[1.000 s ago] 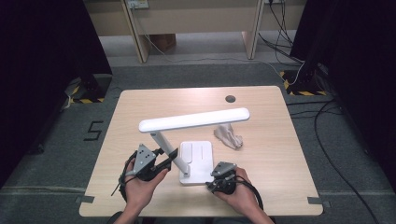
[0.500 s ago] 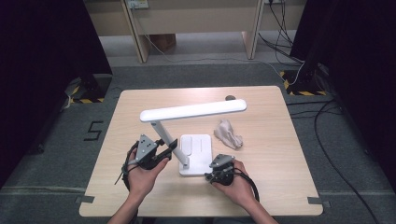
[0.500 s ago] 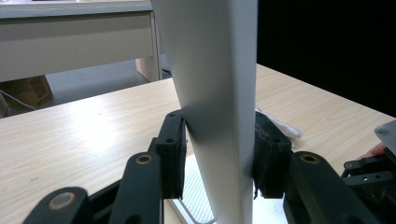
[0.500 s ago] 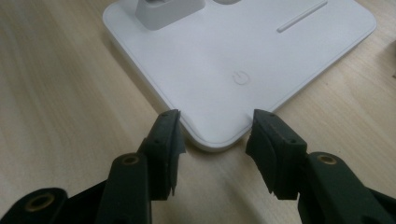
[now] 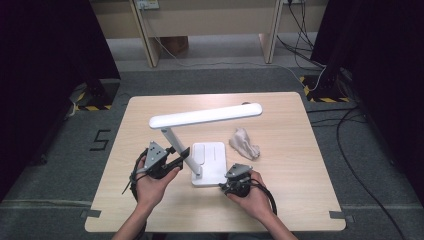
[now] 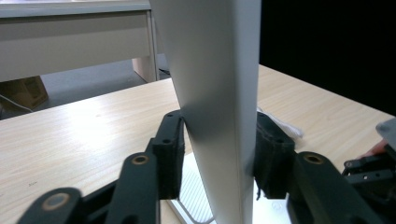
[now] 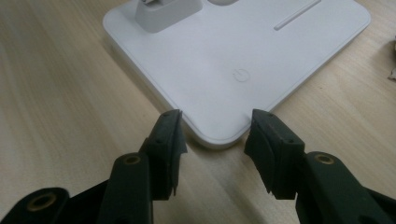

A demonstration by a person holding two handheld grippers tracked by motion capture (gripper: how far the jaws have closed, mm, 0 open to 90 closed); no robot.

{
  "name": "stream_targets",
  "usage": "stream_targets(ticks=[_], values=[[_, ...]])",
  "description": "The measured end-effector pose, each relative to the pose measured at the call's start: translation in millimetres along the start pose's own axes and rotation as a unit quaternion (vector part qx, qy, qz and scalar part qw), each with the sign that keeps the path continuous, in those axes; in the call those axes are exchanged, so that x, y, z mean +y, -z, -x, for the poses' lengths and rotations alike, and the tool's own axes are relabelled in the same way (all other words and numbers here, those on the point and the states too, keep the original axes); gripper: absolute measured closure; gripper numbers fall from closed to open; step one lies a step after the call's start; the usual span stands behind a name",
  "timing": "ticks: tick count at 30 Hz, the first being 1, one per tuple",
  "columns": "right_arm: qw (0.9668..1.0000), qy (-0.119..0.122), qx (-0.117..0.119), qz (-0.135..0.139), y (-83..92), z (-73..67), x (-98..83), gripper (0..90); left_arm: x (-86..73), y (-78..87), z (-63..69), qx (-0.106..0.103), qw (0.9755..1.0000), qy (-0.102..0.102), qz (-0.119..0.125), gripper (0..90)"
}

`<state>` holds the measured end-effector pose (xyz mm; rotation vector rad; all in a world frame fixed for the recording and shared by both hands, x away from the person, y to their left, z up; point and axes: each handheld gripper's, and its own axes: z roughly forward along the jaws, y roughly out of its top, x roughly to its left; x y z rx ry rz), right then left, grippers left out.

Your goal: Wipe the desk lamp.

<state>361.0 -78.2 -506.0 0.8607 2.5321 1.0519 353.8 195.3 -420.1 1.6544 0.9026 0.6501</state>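
A light wooden table (image 5: 150, 115) bears a white desk lamp (image 5: 210, 162) and a crumpled cloth (image 5: 244, 143).

lamp (image 5: 209, 156) | white; flat base on table; stem tilted; head bar level

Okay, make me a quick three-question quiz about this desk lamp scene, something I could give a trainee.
1. True or false: the left gripper has the lamp's upright arm between its jaws.
2. Which part of the lamp base lies nearest the right gripper? A) its near corner B) the arm's hinge C) the long slot
3. What lies on the table just right of the lamp base in the high view?

Key
1. True; the jaws have just been opening, and a slight gap shows at one pad.
2. A.
3. A crumpled pale cloth.
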Motion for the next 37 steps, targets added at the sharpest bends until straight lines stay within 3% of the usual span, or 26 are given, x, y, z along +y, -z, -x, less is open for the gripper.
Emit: stream_targets(ticks=[2, 10, 11, 14, 16, 17, 18, 21, 22, 24, 29, 34, 37], values=[[1.0000, -0.002, 0.001, 0.003, 1.2, 0.0, -0.7, 53.0, -3.0, 1.7, -0.2, -0.005, 1.0000, -0.002, -0.003, 47.6], [0.9988, -0.025, -0.013, 0.040, 33.0, 9.6, -13.0, 53.4, -17.0, 25.0, 0.4, -0.026, 0.9996, -0.012, -0.004, 37.1], [0.9984, -0.028, -0.018, 0.045, 39.3, 12.5, -15.8, 53.9, -23.4, 34.4, -1.8, -0.032, 0.9993, -0.019, -0.008, 36.5], [0.9974, -0.040, -0.031, 0.052, 53.1, 19.9, -25.1, 54.9, -31.6, 41.4, -6.6, -0.033, 0.9990, -0.023, -0.018, 35.3], [0.9968, -0.046, -0.038, 0.052, 59.8, 24.4, -31.7, 55.1, -46.4, 47.8, -16.9, -0.025, 0.9988, -0.020, -0.037, 34.7], [0.9968, -0.046, -0.038, 0.052, 59.8, 24.4, -31.7, 55.1, -46.4, 47.8, -16.9, -0.025, 0.9988, -0.020, -0.037, 34.4], [0.9957, -0.056, -0.048, 0.055, 67.7, 28.8, -42.4, 55.5, -58.5, 50.7, -25.5, -0.015, 0.9985, -0.015, -0.050, 34.4], [0.9945, -0.072, -0.047, 0.060, 73.2, 31.4, -52.5, 55.9, -71.8, 52.6, -34.5, 0.000, 0.9979, -0.011, -0.064, 34.5], [0.9925, -0.089, -0.053, 0.064, 79.6, 33.5, -65.8, 56.4, -82.6, 52.3, -41.3, 0.011, 0.9970, -0.011, -0.075, 34.7], [0.9910, -0.102, -0.057, 0.066, 84.8, 35.1, -75.9, 57.1, -91.0, 50.8, -46.3, 0.018, 0.9962, -0.008, -0.085, 34.8], [0.9866, -0.124, -0.068, 0.082, 93.6, 37.0, -90.9, 60.2, -103.9, 47.4, -53.7, 0.015, 0.9955, 0.006, -0.094, 34.9], [0.9818, -0.144, -0.073, 0.100, 97.2, 41.4, -92.2, 62.6, -105.3, 47.4, -53.8, 0.010, 0.9955, 0.006, -0.094, 35.0], [0.9808, -0.147, -0.075, 0.104, 97.2, 43.1, -92.3, 63.1, -107.1, 46.6, -54.1, 0.006, 0.9946, 0.005, -0.103, 35.3]])
